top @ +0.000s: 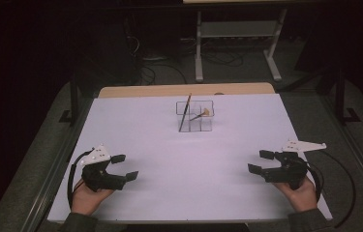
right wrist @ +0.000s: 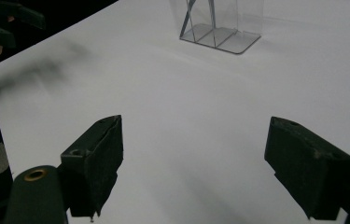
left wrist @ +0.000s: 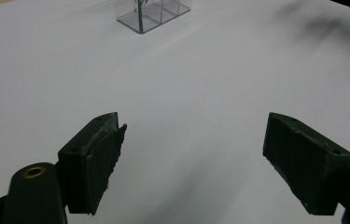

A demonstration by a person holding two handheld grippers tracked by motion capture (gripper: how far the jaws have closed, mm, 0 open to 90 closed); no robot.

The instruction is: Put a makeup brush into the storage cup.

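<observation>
Both of my hands are sitting at the near edge of the wide white surface (top: 169, 164), left hand-held gripper (top: 125, 166) and right hand-held gripper (top: 260, 161) with jaws spread wide and gripping nothing, well apart, I judge as a ready stance. I am facing a clear plastic four-compartment organiser (top: 195, 116) at the far middle. It is holding a thin dark-handled brush (top: 185, 112) leaning upright, and a smaller tan-tipped brush (top: 200, 115) tilting beside it.

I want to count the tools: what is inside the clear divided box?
The clear divided box holds a dark brush leaning upright and a second brush tilted with its tan tip up. Their lower ends blur behind the partitions.
</observation>
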